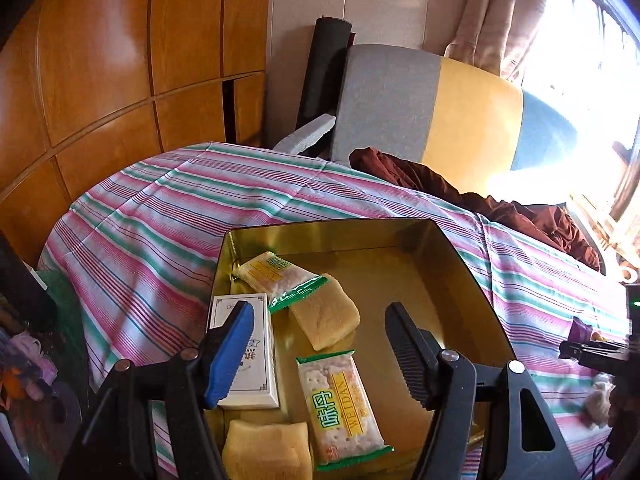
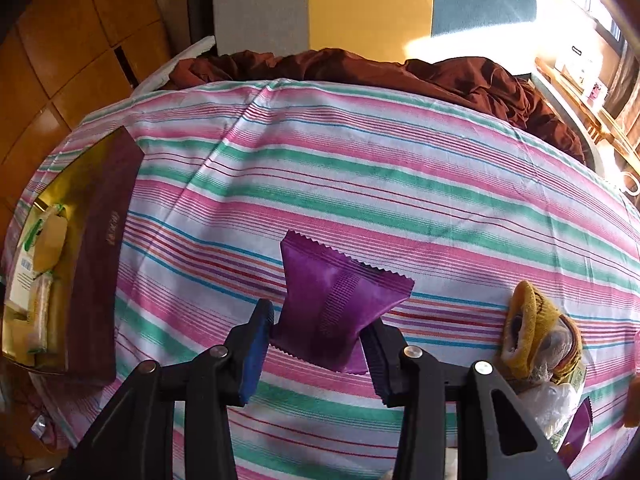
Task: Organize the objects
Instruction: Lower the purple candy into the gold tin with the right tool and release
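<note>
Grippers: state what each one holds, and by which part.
The right gripper pinches the purple packet by its lower half, one pad on each side edge. The left gripper holds nothing; its jaws stand open over the gold tin.

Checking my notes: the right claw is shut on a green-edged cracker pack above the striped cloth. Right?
Not quite. The right wrist view shows the right claw shut on a purple packet, not a cracker pack, above the striped cloth.

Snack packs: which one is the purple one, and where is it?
The purple packet pinched in the right gripper above the striped cloth. The other packs, green-edged cracker packs and yellow cakes, lie in the gold tin.
</note>
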Demonstrator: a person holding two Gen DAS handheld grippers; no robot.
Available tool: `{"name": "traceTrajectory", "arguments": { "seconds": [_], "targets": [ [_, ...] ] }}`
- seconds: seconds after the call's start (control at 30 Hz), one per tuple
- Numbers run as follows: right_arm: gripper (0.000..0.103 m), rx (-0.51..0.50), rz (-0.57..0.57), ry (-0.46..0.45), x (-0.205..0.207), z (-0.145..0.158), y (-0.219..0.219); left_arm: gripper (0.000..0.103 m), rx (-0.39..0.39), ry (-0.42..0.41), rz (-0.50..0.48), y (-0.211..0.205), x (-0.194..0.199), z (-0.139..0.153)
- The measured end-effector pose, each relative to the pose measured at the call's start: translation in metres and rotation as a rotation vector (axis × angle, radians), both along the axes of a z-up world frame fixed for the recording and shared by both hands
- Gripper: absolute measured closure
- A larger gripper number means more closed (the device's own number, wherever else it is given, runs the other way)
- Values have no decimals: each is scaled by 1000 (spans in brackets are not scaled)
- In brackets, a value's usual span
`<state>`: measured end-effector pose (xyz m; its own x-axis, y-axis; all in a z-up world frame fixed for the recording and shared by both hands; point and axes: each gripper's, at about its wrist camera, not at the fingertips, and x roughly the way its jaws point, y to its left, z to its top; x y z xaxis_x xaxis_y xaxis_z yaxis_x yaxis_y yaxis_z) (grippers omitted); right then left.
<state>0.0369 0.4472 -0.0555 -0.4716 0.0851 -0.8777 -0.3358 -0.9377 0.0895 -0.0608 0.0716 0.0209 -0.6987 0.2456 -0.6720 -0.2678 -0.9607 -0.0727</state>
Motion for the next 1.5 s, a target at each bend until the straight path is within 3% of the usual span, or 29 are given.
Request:
{"name": "traceTrajectory", "arguments": {
  "seconds": [0.23,0.4,0.7,0.9,0.97,1.13,1.3,1.5],
  "targets": [
    [60,-55,125,144,-13,53,-61,33,2,-9,-12,-3,12,-4],
    [60,-76,259,178,-31,72,-117,32,21,-18,19,-17,14,-7],
    [59,-136,369,75,-79,41,-185,32,36,-25,89,-55,18,-12],
    [51,-279,411,80,-99,24,-210,32,51,-49,121,-70,18,-20],
    [46,-261,412,84,-96,25,-213,32,53,-51,123,-72,18,-21],
    [46,-174,393,89,-78,36,-210,31,51,-52,117,-70,19,-23],
    [27,-77,381,114,-58,45,-211,30,52,-55,93,-61,22,-24],
    [23,-23,347,157,-36,51,-208,26,29,-38,61,-49,31,-20]
  ]
}}
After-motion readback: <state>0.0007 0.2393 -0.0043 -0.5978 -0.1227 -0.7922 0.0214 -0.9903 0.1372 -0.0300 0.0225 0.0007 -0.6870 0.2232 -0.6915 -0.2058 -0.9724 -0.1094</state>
